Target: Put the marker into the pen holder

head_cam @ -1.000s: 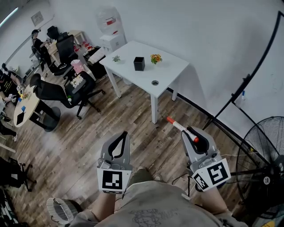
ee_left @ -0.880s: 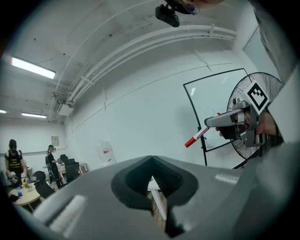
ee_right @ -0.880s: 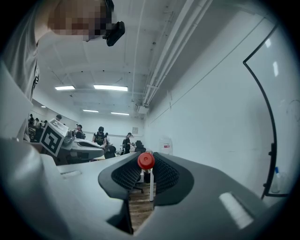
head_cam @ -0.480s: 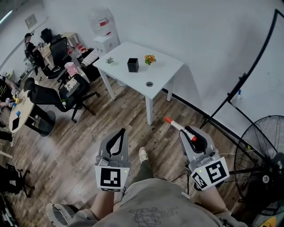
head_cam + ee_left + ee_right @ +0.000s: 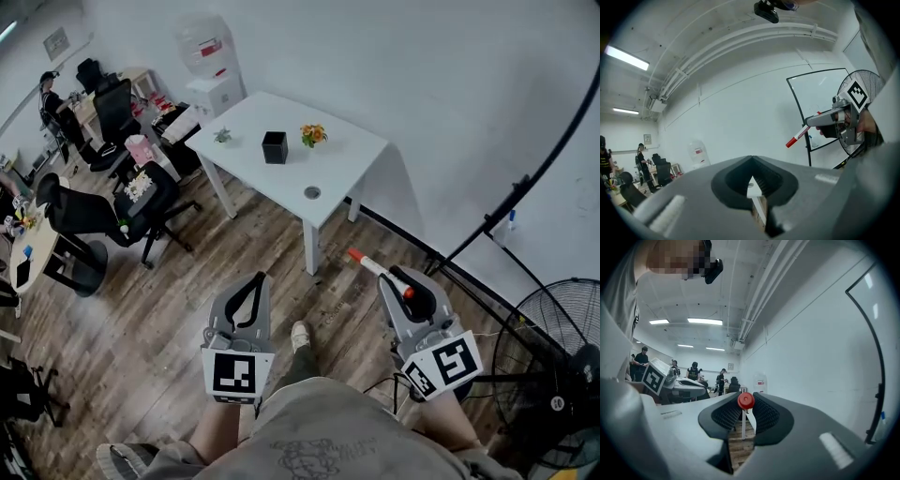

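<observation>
Table (image 5: 354,155) drifted left; marker (image 5: 375,267) half-hidden, seemingly clamped.

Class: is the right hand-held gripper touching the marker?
Touching: the right gripper view shows the right hand-held gripper clamped on the marker.

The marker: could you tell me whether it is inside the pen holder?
Out: the right gripper grips the marker above the floor, far from the pen holder on the white table.
</observation>
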{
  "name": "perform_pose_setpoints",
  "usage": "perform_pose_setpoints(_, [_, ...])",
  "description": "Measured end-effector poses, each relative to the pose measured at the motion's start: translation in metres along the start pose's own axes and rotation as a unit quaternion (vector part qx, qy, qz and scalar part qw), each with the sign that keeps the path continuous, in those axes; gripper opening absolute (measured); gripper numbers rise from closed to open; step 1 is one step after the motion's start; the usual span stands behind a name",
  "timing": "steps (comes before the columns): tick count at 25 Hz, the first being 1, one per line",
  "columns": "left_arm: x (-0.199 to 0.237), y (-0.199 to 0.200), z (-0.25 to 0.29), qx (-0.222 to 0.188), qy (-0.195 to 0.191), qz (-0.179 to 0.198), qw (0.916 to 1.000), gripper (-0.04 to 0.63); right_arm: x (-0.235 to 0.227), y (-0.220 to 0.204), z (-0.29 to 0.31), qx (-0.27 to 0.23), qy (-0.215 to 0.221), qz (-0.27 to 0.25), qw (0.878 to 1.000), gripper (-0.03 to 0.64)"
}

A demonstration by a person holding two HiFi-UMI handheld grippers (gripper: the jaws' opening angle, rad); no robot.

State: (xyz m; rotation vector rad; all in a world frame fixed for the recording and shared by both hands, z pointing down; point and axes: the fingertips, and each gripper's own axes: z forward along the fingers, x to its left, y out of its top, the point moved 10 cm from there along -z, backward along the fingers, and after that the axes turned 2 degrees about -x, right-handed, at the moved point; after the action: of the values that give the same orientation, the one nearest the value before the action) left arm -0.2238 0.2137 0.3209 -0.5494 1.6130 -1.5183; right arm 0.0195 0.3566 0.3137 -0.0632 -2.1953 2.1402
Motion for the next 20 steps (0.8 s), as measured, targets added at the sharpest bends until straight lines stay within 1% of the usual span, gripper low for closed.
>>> perform_pose_setpoints(9, [0.081,-0.014,0.109,0.014,-0.019,-0.006,0.9997,0.0,-0.043,0.005,0.12,0.027,-0.005,-0.008,1.0,0.103])
perform_pose_setpoints(13, [0.118,-0.021,0.158,0.013,-0.031,-0.013,0.9994,0.0,-0.061,0.009,0.18,0.031,-0.013,-0.014,0.999,0.103])
perform_pose_setpoints(16, [0.144,-0.027,0.185,0.014,-0.039,-0.008,0.9991,0.0,-0.069,0.009,0.216,0.032,-0.019,-0.015,0.999,0.103])
perform_pose_setpoints(20, [0.172,-0.033,0.213,0.016,-0.034,-0.011,0.9992,0.0,-0.08,0.006,0.257,0.037,-0.019,-0.016,0.999,0.103])
